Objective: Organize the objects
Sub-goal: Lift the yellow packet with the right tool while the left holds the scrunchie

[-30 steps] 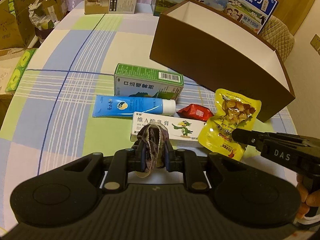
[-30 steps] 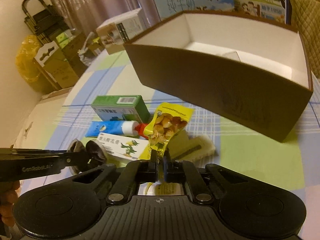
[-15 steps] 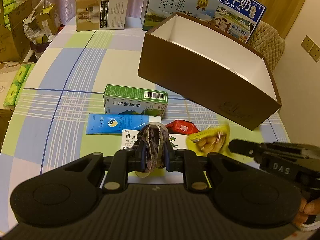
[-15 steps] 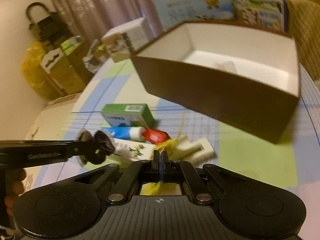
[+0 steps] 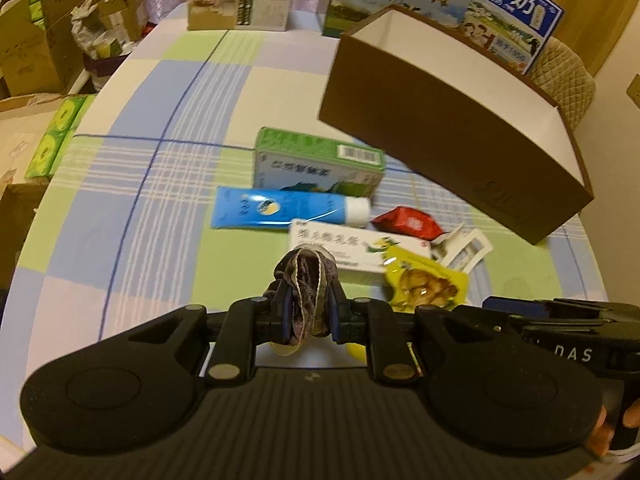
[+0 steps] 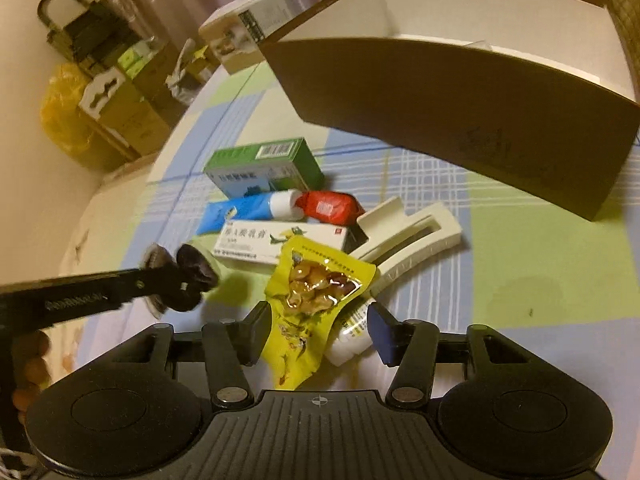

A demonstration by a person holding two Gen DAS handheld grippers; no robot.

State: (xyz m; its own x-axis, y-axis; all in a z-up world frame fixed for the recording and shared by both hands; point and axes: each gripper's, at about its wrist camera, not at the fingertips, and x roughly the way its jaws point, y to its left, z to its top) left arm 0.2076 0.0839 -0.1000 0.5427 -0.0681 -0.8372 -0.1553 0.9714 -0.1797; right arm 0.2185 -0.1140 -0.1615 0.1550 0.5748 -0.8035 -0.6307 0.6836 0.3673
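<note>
Snack packet (image 6: 316, 300) was seen between the spread fingers of the right gripper (image 6: 318, 336), and no finger was pressed on it. Its long side ran from the camera out toward the table, with the clear window of nuts at the far end. Whether the yellow packet was lying on the cloth or dropping could not be told. In the left view the same packet (image 5: 426, 286) was found just in front of the right tool.

A brown scrunchie (image 5: 306, 292) was squeezed tight in the left gripper (image 5: 306, 312), held up off the checked tablecloth (image 5: 132, 184).

The brown box (image 5: 452, 136) was placed further off, ahead and to the right of both tools, with its open white inside turned up. It was judged to be where the things should go. The right gripper was nearer to it, so the packet had the shorter way. The scrunchie would have to be carried forward and right, over the white ointment box (image 5: 344, 244), the blue tube (image 5: 288, 210), the green box (image 5: 320, 164), the red packet (image 5: 408, 222) and the white hair clip (image 6: 404, 236).
</note>
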